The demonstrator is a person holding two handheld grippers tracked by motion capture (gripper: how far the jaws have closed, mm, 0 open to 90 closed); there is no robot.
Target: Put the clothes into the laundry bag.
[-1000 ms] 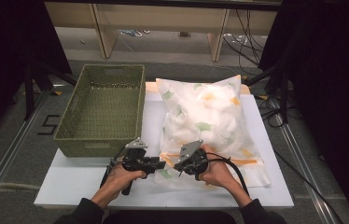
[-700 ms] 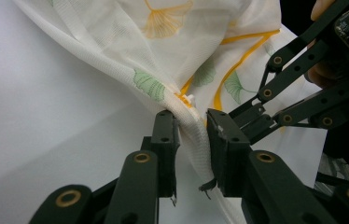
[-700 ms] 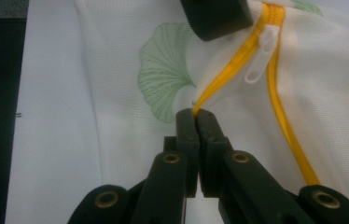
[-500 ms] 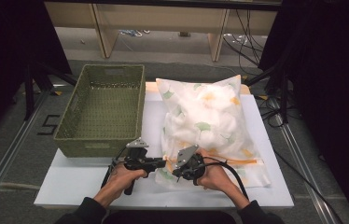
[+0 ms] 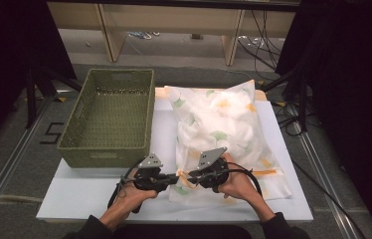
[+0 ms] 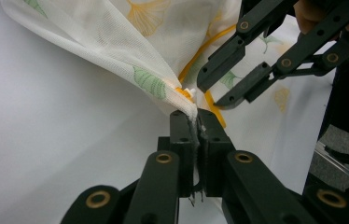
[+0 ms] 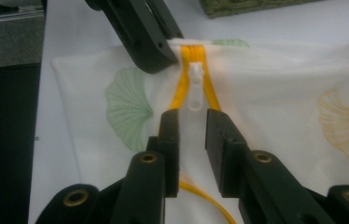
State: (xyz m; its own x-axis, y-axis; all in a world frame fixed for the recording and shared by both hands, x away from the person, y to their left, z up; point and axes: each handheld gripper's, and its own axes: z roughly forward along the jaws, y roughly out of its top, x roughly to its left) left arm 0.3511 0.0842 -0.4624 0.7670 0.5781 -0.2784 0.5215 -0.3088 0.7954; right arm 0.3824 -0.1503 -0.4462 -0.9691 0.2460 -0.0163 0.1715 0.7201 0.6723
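Fingers of the left gripper (image 6: 195, 140) are clenched on the near corner of the white mesh laundry bag printed with green and orange ginkgo leaves (image 5: 224, 129), pinching the fabric just beside the end of its orange zipper (image 7: 196, 79). Fingers of the right gripper (image 7: 192, 135) have just been opening and now stand apart, released, with the small white plastic zipper pull (image 7: 195, 91) just ahead of their tips and not pressed. The bag lies flat and stuffed full on the white desk (image 5: 99, 194), to the right of the empty green woven basket (image 5: 112, 117), its zipper edge nearest the person. Judged risks: the right fingers could close short of the pull and catch only mesh or zipper tape, since the pull is small and lies flat against the cloth; the thin mesh could slip out of the left fingers once the zipper is drawn, letting the corner bunch up and the slider jam. The fabric looks soft, translucent and wrinkled, with pale contents showing through.
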